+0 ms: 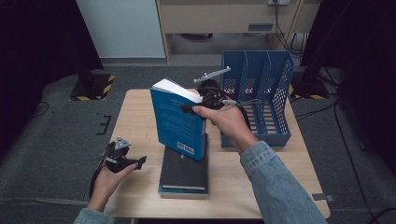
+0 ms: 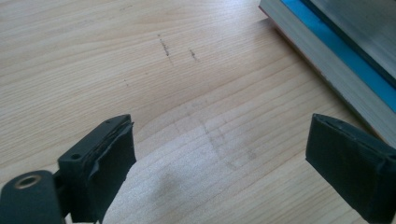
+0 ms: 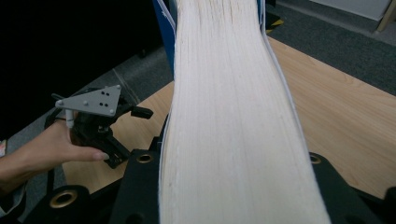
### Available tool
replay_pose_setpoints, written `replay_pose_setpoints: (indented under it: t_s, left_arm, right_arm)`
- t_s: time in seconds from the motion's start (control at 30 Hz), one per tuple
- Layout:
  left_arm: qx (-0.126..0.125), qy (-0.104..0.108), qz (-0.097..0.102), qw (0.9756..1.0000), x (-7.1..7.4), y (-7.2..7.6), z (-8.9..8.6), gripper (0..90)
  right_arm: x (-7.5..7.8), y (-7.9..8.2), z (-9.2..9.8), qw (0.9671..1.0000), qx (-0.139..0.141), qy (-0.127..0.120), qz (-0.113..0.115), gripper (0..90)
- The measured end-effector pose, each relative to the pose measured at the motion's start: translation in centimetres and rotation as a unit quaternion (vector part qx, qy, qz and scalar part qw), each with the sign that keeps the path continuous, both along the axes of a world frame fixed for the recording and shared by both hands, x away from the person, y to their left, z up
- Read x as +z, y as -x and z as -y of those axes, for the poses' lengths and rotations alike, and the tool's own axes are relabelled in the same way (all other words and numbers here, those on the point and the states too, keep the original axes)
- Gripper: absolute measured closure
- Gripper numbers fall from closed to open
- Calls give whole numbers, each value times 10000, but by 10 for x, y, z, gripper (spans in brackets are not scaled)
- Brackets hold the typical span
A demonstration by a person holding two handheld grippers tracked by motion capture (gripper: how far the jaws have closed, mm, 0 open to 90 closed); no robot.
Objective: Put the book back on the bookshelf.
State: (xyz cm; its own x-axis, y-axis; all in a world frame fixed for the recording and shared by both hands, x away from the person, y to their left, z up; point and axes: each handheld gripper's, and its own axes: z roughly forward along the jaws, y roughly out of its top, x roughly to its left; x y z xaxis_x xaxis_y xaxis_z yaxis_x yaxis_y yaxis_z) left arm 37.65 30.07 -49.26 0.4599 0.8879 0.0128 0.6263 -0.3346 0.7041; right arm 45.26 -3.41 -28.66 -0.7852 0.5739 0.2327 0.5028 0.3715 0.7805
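A blue paperback book (image 1: pixel 180 123) stands upright, its lower edge resting on a flat stack of books (image 1: pixel 184 175) with a dark cover on top. My right gripper (image 1: pixel 195 108) is shut on the book's upper right edge; in the right gripper view the white page block (image 3: pixel 233 116) runs up from between the jaws of the right gripper (image 3: pixel 233 186). My left gripper (image 1: pixel 135 163) hovers low over the table left of the stack. The left gripper (image 2: pixel 219 163) is open, with only bare wood between its pads, and the stack's edge (image 2: pixel 336 60) lies at the upper right.
A blue mesh file rack (image 1: pixel 261 93) with several slots stands at the back right of the wooden table (image 1: pixel 135 116). Grey carpet surrounds the table. The left gripper (image 3: pixel 128 137) and its hand show beyond the book's left side.
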Motion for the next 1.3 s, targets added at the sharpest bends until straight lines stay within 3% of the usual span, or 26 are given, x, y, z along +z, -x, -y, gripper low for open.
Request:
replay_pose_setpoints:
  t_s: [0.5, 0.87, 1.07, 1.2, 1.3]
  left_arm:
    - [-57, -265, -279, 9992, -12, -1, 0, 46]
    - [-67, -449, -390, 9982, -18, -4, -1, 46]
    - [-127, -517, -468, 9975, -27, -15, 0, 45]
    - [-167, -610, -311, 9975, -30, -23, 0, 46]
    - [-189, -460, -354, 9981, -33, -25, 0, 40]
  right_arm:
    - [-4, -14, 17, 9981, -415, -380, -245, 609]
    - [5, -13, 39, 9969, -721, -286, -97, 609]
    - [13, -9, 54, 9951, -945, -292, -48, 609]
    - [18, -7, 64, 9942, -1037, -279, -19, 609]
    - [22, -4, 70, 9934, -1119, -251, 24, 609]
